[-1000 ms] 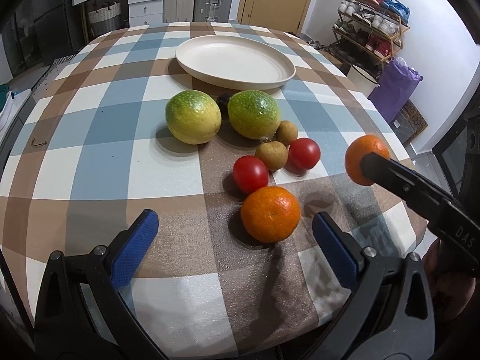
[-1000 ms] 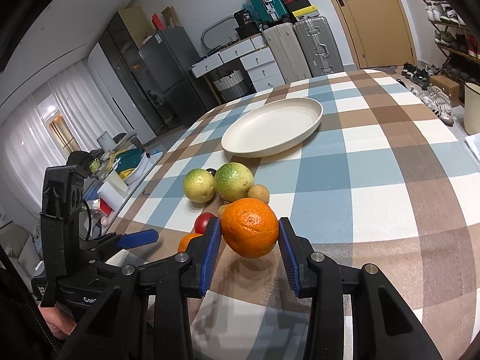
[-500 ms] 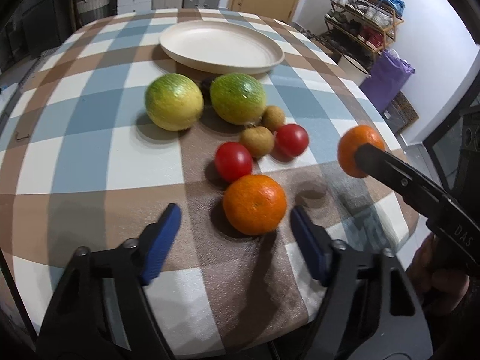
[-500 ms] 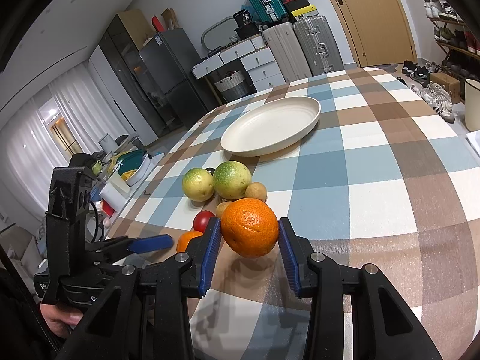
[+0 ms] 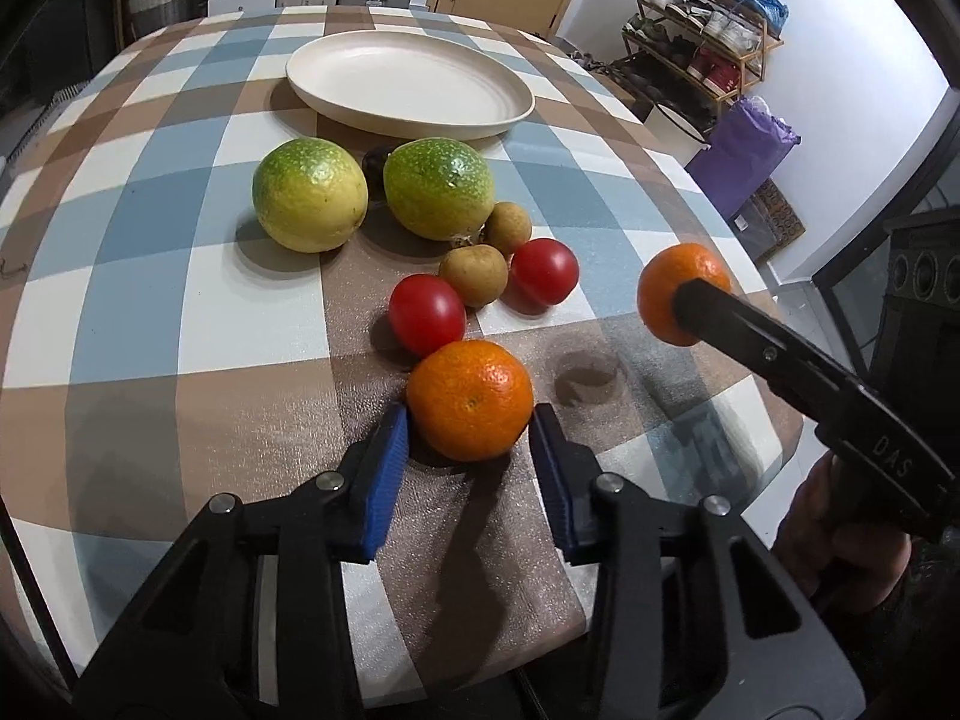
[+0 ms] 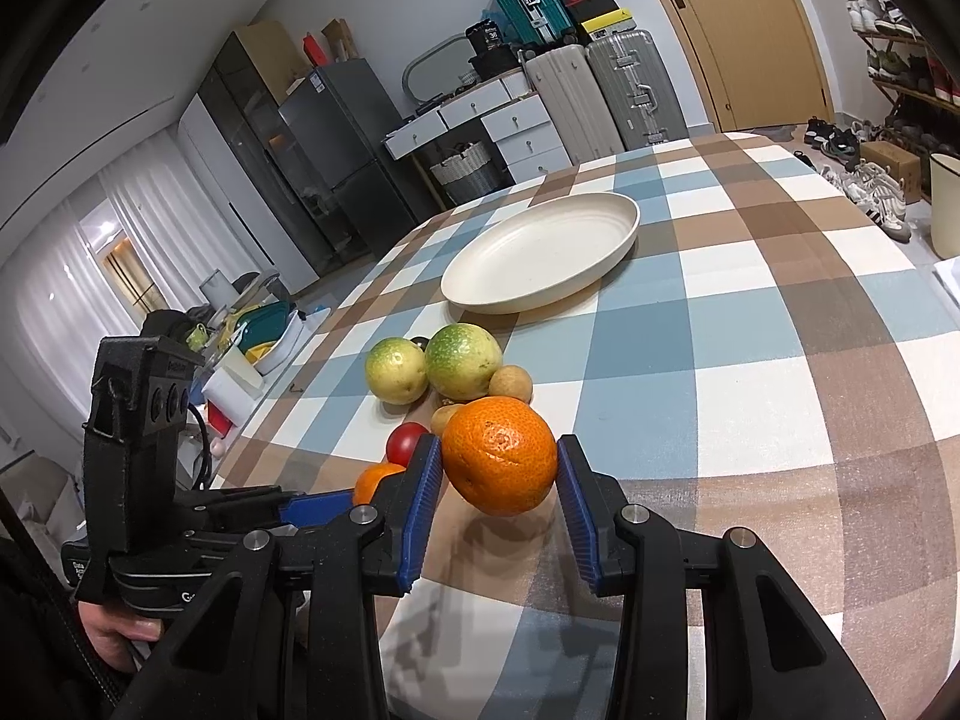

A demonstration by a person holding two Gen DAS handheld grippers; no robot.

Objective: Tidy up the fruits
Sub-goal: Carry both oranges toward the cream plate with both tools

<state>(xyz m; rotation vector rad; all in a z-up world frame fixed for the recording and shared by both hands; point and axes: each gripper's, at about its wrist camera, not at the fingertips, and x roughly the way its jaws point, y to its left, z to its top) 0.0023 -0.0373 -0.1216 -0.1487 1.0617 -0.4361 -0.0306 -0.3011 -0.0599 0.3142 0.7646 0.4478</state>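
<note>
Left wrist view: the left tool [image 5: 470,441] has just been closing, and its blue pads now sit against both sides of an orange [image 5: 470,399] resting on the near part of the checked bench [image 5: 150,300]. To the right, the right tool [image 6: 500,477] grips a second orange [image 6: 500,455], lifted clear of the bench. Beyond lie two red tomatoes [image 5: 426,315], two small brown fruits [image 5: 474,273] and two large green citrus [image 5: 309,195]. Farther off sits an empty cream plate [image 5: 336,93].
</note>
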